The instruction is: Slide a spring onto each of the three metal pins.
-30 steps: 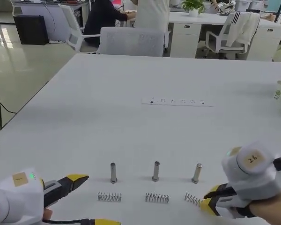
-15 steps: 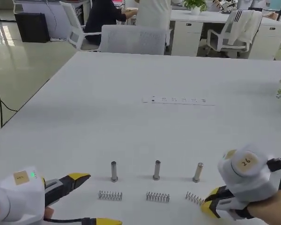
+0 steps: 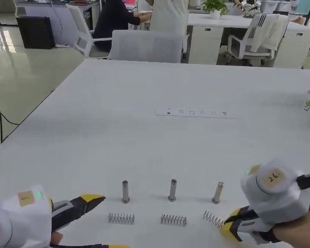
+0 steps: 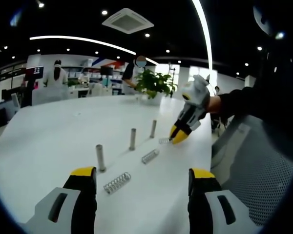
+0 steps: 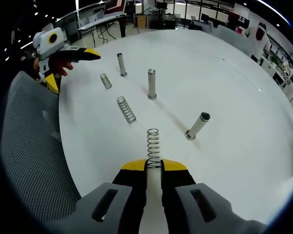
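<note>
On a white table (image 3: pixel 196 88), three metal pins (image 3: pixel 172 189) are stood in a row. In the right gripper view, the rightmost spring (image 5: pixel 153 144) is pinched at its near end by the right gripper (image 5: pixel 154 165); the head view blocks this contact. The left gripper (image 4: pixel 142 171) is held wide open near the leftmost spring (image 4: pixel 117 182), untouched.

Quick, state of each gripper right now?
Left gripper: open, holding nothing.
Right gripper: closed on the near end of the rightmost spring, which lies on the table.

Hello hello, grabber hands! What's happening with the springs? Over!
Left gripper open, hovering by left spring. Right gripper shut on right spring, lying flat on table. Pins bare, nothing blocking.
</note>
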The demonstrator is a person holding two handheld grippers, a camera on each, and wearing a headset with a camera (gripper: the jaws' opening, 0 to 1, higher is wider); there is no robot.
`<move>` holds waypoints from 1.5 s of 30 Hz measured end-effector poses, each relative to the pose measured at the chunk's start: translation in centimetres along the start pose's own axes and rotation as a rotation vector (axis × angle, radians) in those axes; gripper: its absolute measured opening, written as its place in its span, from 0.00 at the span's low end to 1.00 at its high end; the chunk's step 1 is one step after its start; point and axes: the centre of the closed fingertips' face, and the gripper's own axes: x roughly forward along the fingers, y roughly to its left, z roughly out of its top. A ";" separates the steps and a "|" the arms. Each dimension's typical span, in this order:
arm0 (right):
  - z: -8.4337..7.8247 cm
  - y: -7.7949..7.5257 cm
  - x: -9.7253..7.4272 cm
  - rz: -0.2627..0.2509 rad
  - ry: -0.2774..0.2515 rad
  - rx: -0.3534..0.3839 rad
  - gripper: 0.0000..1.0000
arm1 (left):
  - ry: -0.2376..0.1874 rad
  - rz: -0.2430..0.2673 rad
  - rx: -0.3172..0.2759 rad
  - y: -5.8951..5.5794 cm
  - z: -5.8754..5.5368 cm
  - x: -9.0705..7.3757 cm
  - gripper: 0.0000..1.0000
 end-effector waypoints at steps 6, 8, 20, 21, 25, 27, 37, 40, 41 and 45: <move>1.0 0.9 -0.4 0.009 -0.017 -0.031 0.07 | 0.003 -0.025 0.006 -0.5 0.1 0.3 0.71; 1.4 1.1 -0.6 0.017 -0.025 -0.039 0.07 | 0.006 -0.035 0.011 -0.8 0.1 0.5 0.70; 3.0 2.8 -0.8 0.079 0.001 -0.131 0.07 | 0.023 -0.097 0.053 -1.9 0.7 1.6 0.65; 3.2 3.0 -0.8 0.086 0.000 -0.141 0.07 | 0.022 -0.105 0.058 -2.0 0.9 1.8 0.64; 4.3 3.5 -0.9 0.102 -0.010 -0.165 0.07 | 0.026 -0.128 0.074 -2.4 1.1 2.4 0.62; 4.8 3.8 -0.9 0.115 -0.018 -0.170 0.07 | 0.028 -0.137 0.077 -2.6 1.2 2.7 0.61; 6.1 5.6 -1.0 0.160 -0.020 -0.246 0.07 | 0.021 -0.180 0.083 -3.5 1.6 3.7 0.55; 6.2 5.9 -1.0 0.169 -0.016 -0.263 0.07 | 0.026 -0.198 0.106 -4.0 1.7 3.9 0.52; 6.2 6.0 -1.0 0.171 -0.017 -0.268 0.07 | 0.027 -0.199 0.108 -4.0 1.7 3.9 0.51; 6.3 6.7 -1.1 0.192 -0.016 -0.282 0.07 | 0.031 -0.218 0.125 -4.4 1.8 4.1 0.48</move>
